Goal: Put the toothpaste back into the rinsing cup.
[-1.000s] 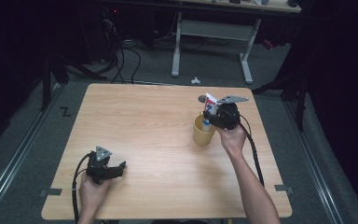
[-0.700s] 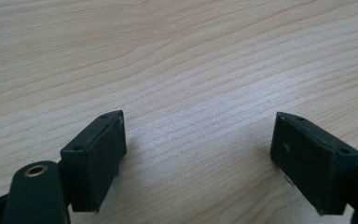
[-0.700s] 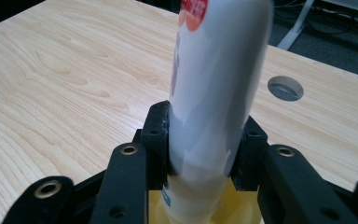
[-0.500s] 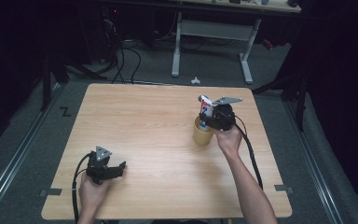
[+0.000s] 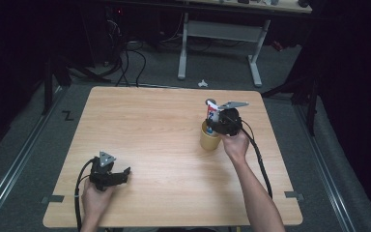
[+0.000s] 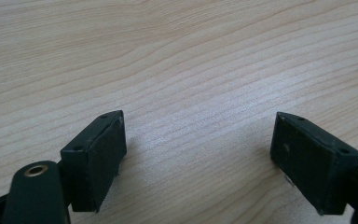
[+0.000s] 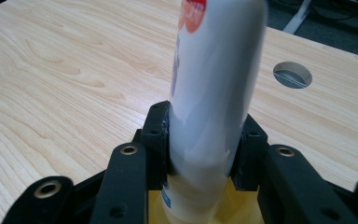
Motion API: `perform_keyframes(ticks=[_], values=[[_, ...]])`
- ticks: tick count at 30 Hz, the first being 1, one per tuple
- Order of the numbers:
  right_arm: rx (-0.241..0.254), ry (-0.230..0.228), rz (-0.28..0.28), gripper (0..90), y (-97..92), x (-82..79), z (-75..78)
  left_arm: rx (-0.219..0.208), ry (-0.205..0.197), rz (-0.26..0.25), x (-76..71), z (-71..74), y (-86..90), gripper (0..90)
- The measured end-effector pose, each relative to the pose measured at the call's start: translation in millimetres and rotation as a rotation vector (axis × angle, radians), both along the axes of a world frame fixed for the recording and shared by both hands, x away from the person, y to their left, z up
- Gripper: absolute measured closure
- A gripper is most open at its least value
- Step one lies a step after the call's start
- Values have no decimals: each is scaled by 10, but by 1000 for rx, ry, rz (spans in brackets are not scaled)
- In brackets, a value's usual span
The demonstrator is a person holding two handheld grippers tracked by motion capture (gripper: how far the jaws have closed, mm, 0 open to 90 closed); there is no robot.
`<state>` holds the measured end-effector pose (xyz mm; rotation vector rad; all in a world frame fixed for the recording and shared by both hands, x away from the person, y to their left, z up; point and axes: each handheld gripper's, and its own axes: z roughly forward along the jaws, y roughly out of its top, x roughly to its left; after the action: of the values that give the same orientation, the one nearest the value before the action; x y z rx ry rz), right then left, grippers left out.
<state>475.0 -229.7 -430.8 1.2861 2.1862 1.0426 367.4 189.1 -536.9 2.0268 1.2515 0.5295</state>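
My right hand (image 5: 235, 145) reaches forward; my right gripper (image 7: 204, 140) clamps a smooth white plastic tube (image 7: 212, 88), upright over a round yellow cup (image 5: 208, 138) on the pale wood-grain table (image 5: 164, 125); my left gripper (image 6: 200, 154) rests low near the front edge, jaws apart, holding nothing.

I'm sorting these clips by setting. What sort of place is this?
Probably a lab or workshop set up for recording. A bare wooden table stands on grey floor, loose cables trail behind it beside a height-adjustable desk frame, and the surroundings are dark.
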Motion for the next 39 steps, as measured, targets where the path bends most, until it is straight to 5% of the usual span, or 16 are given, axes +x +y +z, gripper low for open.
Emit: perform_keyframes(ticks=[39], values=[[-26,34,-7,641,-19,-2,-224,0,0,0,0,0,0,187]])
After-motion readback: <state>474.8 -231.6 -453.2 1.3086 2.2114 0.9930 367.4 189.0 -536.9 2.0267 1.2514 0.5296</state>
